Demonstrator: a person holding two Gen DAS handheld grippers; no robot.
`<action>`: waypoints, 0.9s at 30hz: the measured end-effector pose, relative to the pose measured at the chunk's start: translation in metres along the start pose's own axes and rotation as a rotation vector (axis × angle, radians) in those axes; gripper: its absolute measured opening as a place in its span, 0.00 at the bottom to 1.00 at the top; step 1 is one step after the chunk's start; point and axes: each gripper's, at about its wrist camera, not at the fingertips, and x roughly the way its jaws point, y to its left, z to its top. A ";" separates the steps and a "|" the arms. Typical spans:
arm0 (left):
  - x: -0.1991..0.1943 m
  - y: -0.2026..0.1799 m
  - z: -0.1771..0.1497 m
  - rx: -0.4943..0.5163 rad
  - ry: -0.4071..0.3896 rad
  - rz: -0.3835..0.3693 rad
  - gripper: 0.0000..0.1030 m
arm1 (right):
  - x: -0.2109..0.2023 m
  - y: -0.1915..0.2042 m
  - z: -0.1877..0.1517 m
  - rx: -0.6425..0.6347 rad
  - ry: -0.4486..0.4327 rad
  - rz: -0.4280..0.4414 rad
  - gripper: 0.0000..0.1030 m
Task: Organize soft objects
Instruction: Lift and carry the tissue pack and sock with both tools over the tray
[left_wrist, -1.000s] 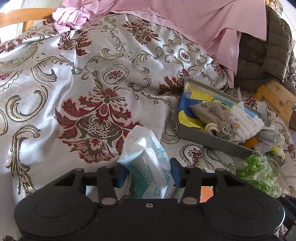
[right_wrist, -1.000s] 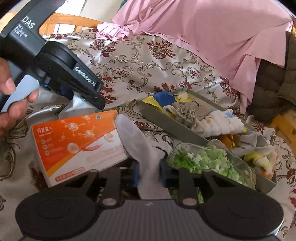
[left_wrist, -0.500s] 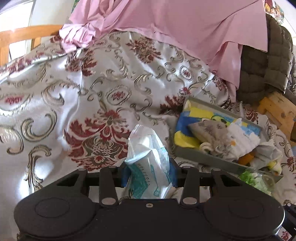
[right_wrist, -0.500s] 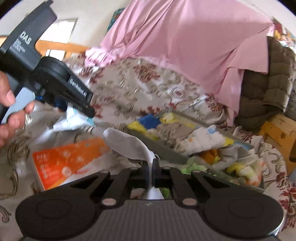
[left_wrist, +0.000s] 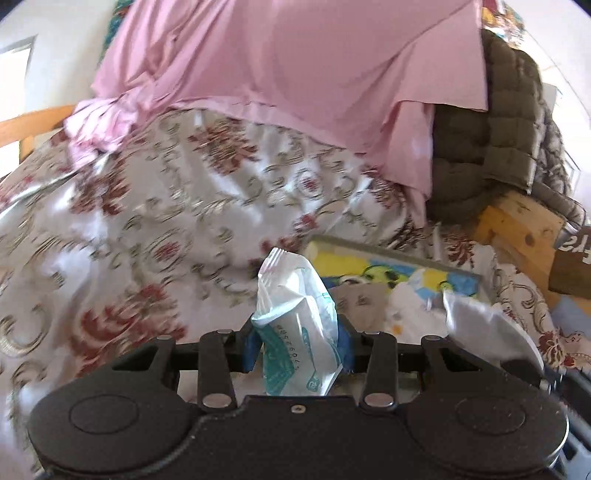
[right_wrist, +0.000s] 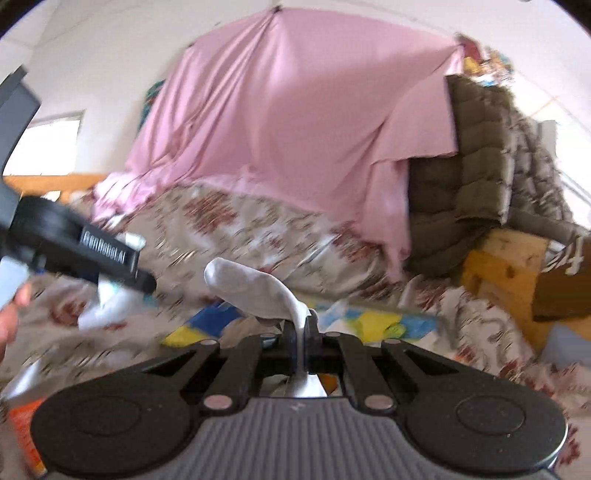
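Note:
My left gripper (left_wrist: 297, 345) is shut on a white and teal tissue pack (left_wrist: 295, 314), held up above the patterned bedspread (left_wrist: 166, 229). In the right wrist view my right gripper (right_wrist: 303, 332) is shut on a white sock (right_wrist: 255, 291), whose toe end sticks up and to the left. The same sock (left_wrist: 480, 328) shows blurred at the right of the left wrist view. Beyond both lies the grey tray (left_wrist: 391, 253) with blue and yellow cloths (right_wrist: 384, 323) inside. The left gripper's body (right_wrist: 85, 251) crosses the left of the right wrist view, with part of a hand (right_wrist: 11, 314) below it.
A pink sheet (right_wrist: 288, 129) hangs behind the bed. An olive quilted jacket (right_wrist: 491, 166) lies over a wooden frame (right_wrist: 502, 266) at the right. An orange box (right_wrist: 26, 432) sits at the lower left, and a brown carton (left_wrist: 572, 266) at the far right.
Both grippers have risen off the bedspread with their loads. The right gripper's jaws closed tight on the sock. The orange box and the bag of green bits dropped out of the middle of view.

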 end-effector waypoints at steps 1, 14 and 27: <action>0.007 -0.010 0.004 0.009 -0.007 -0.014 0.42 | 0.005 -0.007 0.004 0.015 -0.010 -0.011 0.04; 0.113 -0.096 0.032 0.125 0.004 -0.138 0.42 | 0.088 -0.091 0.008 0.311 0.070 -0.046 0.04; 0.141 -0.100 0.015 0.115 0.078 -0.108 0.43 | 0.100 -0.096 -0.005 0.325 0.162 -0.083 0.04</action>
